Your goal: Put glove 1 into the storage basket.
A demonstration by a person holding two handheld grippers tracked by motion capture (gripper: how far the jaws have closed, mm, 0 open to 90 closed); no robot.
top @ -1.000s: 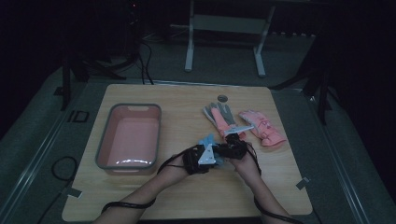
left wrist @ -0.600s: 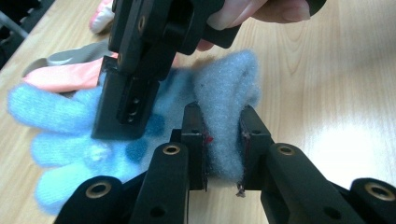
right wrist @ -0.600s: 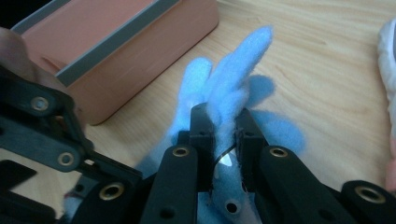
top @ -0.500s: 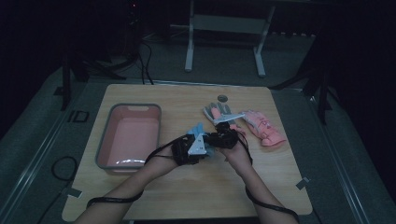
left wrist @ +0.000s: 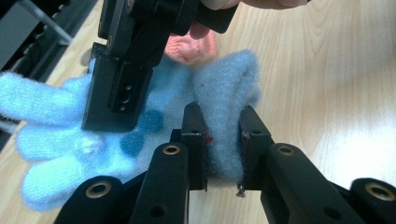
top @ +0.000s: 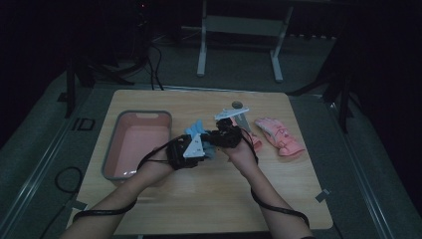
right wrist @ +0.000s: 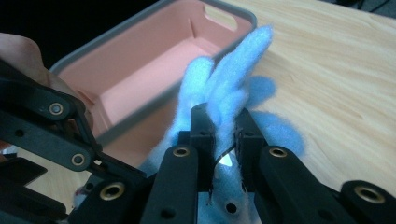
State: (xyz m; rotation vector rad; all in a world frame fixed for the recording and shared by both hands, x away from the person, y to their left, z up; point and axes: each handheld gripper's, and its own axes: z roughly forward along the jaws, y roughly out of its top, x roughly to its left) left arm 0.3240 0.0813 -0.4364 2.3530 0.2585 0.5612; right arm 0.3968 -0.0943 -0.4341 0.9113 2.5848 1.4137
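Since a second ago I've lifted the blue glove [top: 199,139] off the tabletop [top: 209,199] and carried it left, away from the pink gloves [top: 278,135] and toward the pink bin [top: 137,144]; it now hangs between my two hands, just beside the bin's right wall. My left tool [left wrist: 223,140] is clamped on a thick fold at the cuff end, the fleece bunched between the jaws. My right tool [right wrist: 224,135] is pinched narrow on the finger end, with the blue fingers sticking up past the jaws and the bin open right behind them. Both grips look firm, neither having loosened during the lift. I read this as the carry being nearly done: the glove is airborne and close enough that a short move further left should put it over the bin. The risk I see is the loose fingers catching the grey rim [top: 169,130] as I lower.
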